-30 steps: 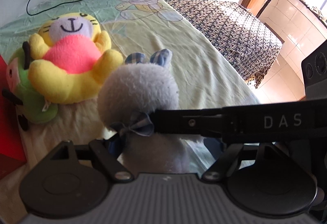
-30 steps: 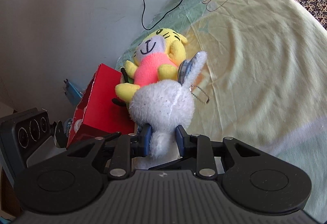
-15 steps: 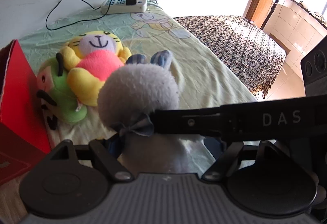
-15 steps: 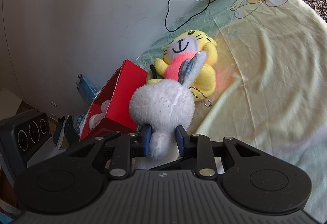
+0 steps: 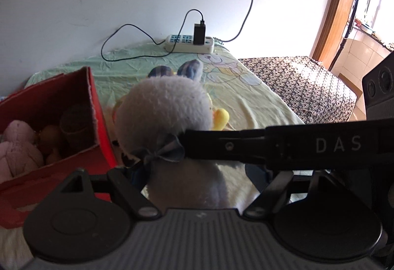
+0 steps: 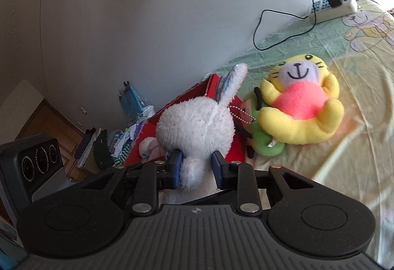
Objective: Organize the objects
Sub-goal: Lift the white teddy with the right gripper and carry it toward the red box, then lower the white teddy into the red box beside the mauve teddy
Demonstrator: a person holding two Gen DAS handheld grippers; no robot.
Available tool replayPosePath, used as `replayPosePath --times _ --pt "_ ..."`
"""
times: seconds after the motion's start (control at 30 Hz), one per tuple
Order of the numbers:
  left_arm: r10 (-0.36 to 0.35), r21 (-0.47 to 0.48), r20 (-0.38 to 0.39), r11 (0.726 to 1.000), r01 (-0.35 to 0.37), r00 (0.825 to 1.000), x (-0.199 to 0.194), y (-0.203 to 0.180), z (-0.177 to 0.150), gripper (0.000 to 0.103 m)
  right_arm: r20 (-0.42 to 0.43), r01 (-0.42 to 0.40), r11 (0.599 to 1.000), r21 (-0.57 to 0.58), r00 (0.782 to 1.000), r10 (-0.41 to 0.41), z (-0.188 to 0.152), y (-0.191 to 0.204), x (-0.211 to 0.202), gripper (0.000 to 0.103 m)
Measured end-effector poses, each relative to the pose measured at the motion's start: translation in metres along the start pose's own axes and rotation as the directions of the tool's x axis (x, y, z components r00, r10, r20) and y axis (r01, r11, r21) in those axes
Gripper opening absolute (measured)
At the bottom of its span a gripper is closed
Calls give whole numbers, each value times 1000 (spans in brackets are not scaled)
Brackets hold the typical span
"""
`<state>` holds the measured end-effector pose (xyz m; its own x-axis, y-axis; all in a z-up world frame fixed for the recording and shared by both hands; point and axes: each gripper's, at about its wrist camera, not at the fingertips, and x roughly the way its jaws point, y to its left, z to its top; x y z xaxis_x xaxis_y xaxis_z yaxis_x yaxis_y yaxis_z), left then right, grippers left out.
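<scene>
Left wrist: "DAS" on right gripper point(image 5: 182, 147); both grippers' fingers clamped on white plush rabbit point(image 5: 165, 107).

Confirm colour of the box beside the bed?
Red box, clearest in the left wrist view.

White plush rabbit point(image 6: 197, 124), clamped in both grippers, has been lifted off the bedsheet point(image 6: 357, 147) and carried toward the red box point(image 5: 49, 122); it was low beside the yellow tiger plush point(image 6: 303, 110) earlier, now it sits well clear of it. Box interior newly visible in left wrist view, with a pink plush point(image 5: 17, 144) inside. Tiger now mostly hidden behind the rabbit in that view.
</scene>
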<state>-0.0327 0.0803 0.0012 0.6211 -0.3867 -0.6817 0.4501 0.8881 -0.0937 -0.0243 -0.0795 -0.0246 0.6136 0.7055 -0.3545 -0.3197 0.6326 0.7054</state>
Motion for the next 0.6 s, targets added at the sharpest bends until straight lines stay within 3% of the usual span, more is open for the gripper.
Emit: replayPosePath --times 0.3,0.6 --pt "54 -36 77 998 -51 996 -42 59 3 81 7 -58 995 -80 998 59 9 52 48 30" --pt "139 -92 90 987 -131 986 -64 128 -3 81 -27 -128 986 -107 992 126 8 84 111 30"
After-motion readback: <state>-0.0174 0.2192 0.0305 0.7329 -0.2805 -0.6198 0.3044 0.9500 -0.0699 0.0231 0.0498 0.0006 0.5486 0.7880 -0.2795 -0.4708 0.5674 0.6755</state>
